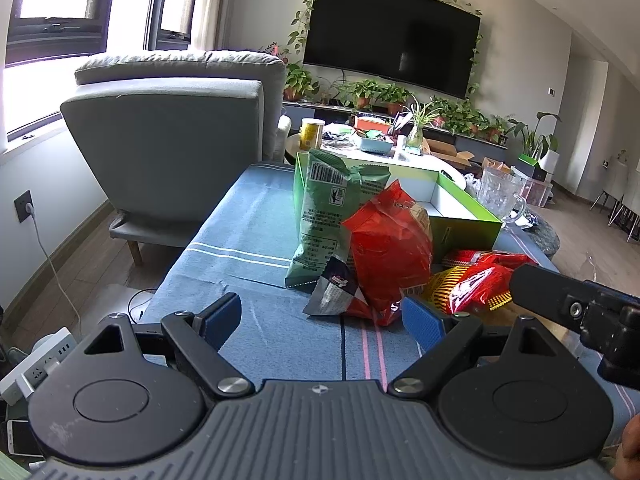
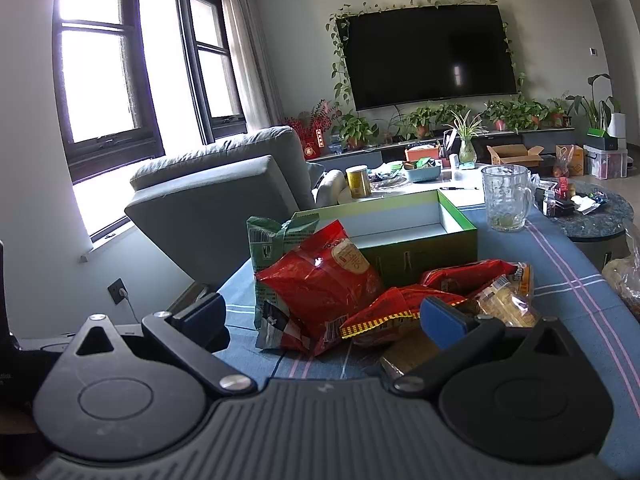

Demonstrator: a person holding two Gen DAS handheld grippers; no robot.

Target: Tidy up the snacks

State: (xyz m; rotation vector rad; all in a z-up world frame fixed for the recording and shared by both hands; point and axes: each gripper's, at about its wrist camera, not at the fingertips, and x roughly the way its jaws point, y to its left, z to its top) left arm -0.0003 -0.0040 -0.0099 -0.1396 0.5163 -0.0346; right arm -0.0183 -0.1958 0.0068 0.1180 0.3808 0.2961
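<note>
Beyond the open fingers (image 2: 200,316), snack bags (image 2: 320,288) lie heaped on the table (image 2: 560,280); a box (image 2: 420,256) stands behind them, a mug (image 2: 506,198) right of it.

Black left gripper (image 1: 322,320), blue pads, silver screws.

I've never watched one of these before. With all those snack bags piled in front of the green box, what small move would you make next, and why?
Probably ease the left gripper forward around the big red bag. Both grippers are open and empty, that bag stands nearest between the left one's fingers, and the green box behind the pile is open with room inside.
</note>
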